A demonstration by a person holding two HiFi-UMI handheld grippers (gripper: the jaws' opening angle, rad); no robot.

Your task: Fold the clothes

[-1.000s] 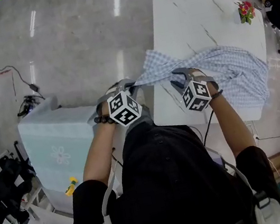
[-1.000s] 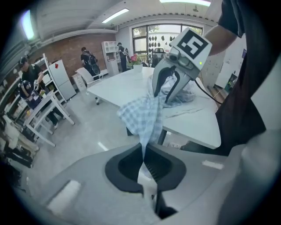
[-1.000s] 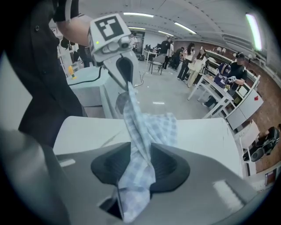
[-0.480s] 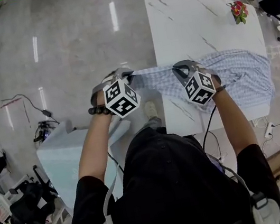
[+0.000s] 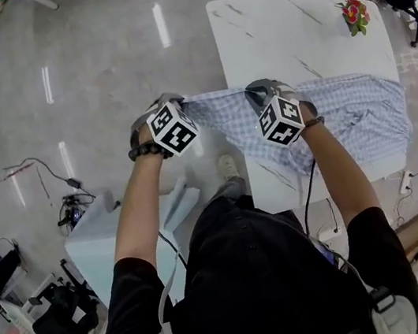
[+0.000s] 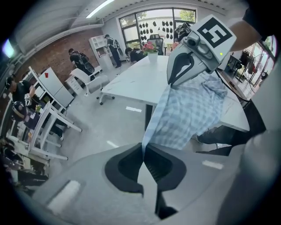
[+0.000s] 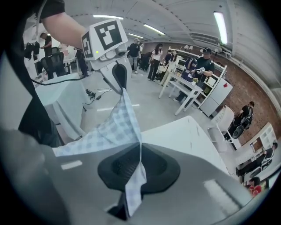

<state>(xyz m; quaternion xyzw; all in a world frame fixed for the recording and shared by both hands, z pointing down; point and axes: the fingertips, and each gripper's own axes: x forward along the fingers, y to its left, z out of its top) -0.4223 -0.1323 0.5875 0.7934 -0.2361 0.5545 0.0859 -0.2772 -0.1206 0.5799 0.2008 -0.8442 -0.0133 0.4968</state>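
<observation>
A blue-and-white checked shirt [image 5: 343, 110] lies across the near part of the white marble table [image 5: 289, 28], and its left end reaches past the table's left edge. My left gripper [image 5: 182, 104] is shut on that end over the floor. My right gripper [image 5: 253, 92] is shut on the same edge, just inside the table's left side. The cloth runs taut between them. In the left gripper view the shirt [image 6: 189, 110] leaves my left gripper [image 6: 144, 151] toward the right gripper [image 6: 175, 77]. In the right gripper view the shirt [image 7: 114, 127] is pinched in my right gripper [image 7: 140, 154], with a corner hanging out behind.
A small pot of red flowers [image 5: 354, 15] stands at the table's far right corner. A pale blue cabinet [image 5: 117, 234] stands on the floor to my left, with cables [image 5: 32, 165] beyond it. Desks, chairs and people fill the room's edges.
Both hands have shifted sideways with the shirt's edge. The cloth between them, bunched before, now runs straight and taut, and the shirt lies flatter on the table.
</observation>
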